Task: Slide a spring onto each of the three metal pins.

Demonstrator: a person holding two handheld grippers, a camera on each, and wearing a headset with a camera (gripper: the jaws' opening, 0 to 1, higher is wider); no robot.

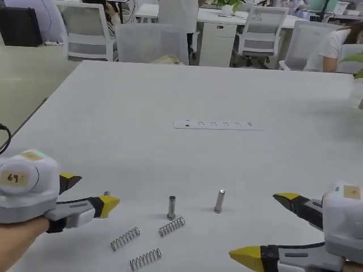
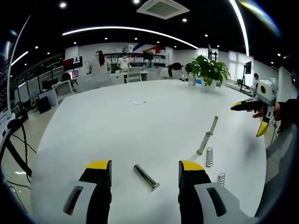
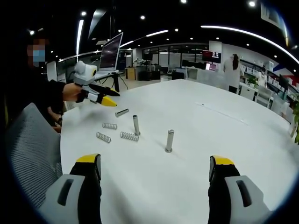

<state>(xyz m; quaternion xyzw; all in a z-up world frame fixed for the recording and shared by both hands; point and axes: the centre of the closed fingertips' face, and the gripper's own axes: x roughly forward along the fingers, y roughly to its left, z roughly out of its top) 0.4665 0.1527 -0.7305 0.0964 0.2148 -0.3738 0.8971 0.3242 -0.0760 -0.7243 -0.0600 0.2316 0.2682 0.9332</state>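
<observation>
Two metal pins stand upright on the white table (image 1: pixel 227 90), one (image 1: pixel 171 207) left of the other (image 1: pixel 219 201). A third pin (image 2: pixel 146 177) lies flat between the jaws of my left gripper (image 2: pixel 144 167), which is open and holds nothing. Three springs (image 1: pixel 125 238) (image 1: pixel 172 226) (image 1: pixel 145 259) lie loose in front of the upright pins. My left gripper (image 1: pixel 91 191) hovers at the near left. My right gripper (image 1: pixel 266 226) is open at the near right, empty, and faces the pins (image 3: pixel 169 140) and springs (image 3: pixel 129 136) from some distance.
A flat white socket strip (image 1: pixel 218 124) is set into the table's middle. Office chairs (image 1: pixel 150 42) and desks stand behind the far edge, with people seated. A potted plant (image 2: pixel 210 70) stands at one table end.
</observation>
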